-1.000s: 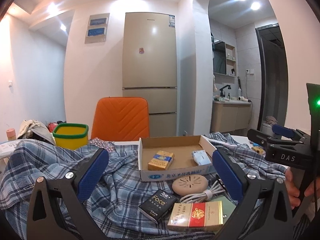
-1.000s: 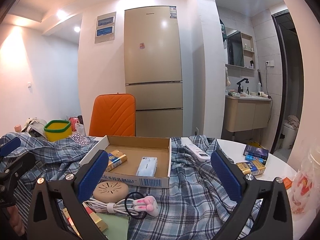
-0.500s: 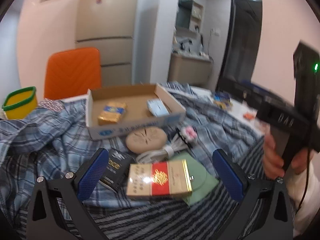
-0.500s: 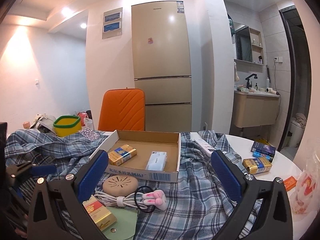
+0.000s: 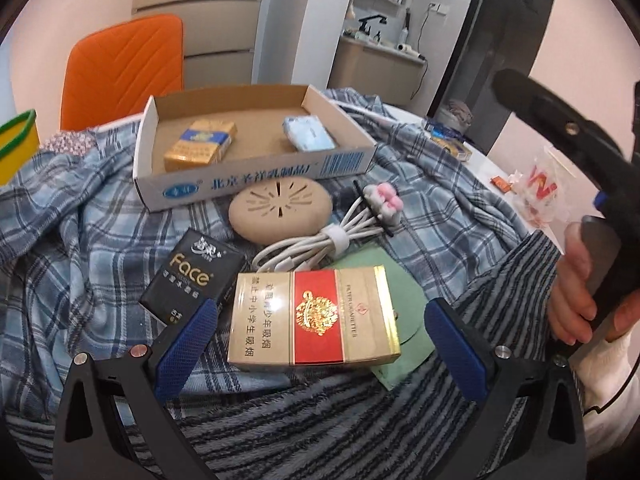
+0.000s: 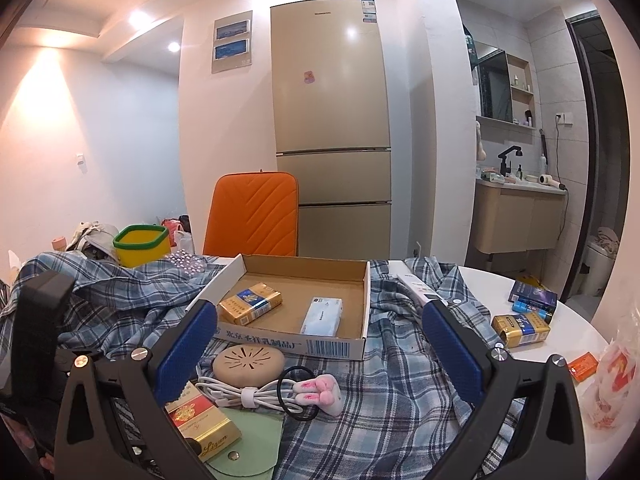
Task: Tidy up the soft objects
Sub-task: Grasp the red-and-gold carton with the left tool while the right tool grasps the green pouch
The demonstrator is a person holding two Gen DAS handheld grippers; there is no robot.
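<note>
Gold and red card fills the lower middle of your left wrist view: the red-and-gold cigarette pack (image 5: 314,316) lies flat between the spread fingers of your left gripper (image 5: 320,340), which is empty and touches nothing. Under the pack sits a green pouch (image 5: 400,300), and both rest on a grey striped fleece (image 5: 340,420) that runs along the bottom of the frame. Just left of the pack is a black tissue packet (image 5: 192,276) marked "Face".

A little farther up, at mid-frame, you have a beige round case (image 5: 280,212), a bundled white cable (image 5: 312,246) and a pink hair tie (image 5: 386,204), close together on the blue plaid shirt (image 5: 80,240). That shirt is rumpled, spread loosely over the bench (image 6: 580,332) and not folded at all; it looks thin and limp, so it will probably bunch up when pinched.

Beyond them, the cardboard tray (image 5: 256,182) already holds a gold cigarette pack (image 5: 200,146) and a pale blue tissue packet (image 5: 310,134), with most of its floor bare.

By my reading you are early in the job: two items are in the tray, five still wait in front of it, and the shirt and fleece are untouched.

Your right gripper (image 6: 316,344) is also spread wide and empty, held above the plaid shirt in the lower half of its view. Your right hand (image 5: 576,304) shows at the right edge of the left view, gripping the handle. Farther right on the bare bench, more small boxes (image 6: 520,328) lie well apart from the tray.
</note>
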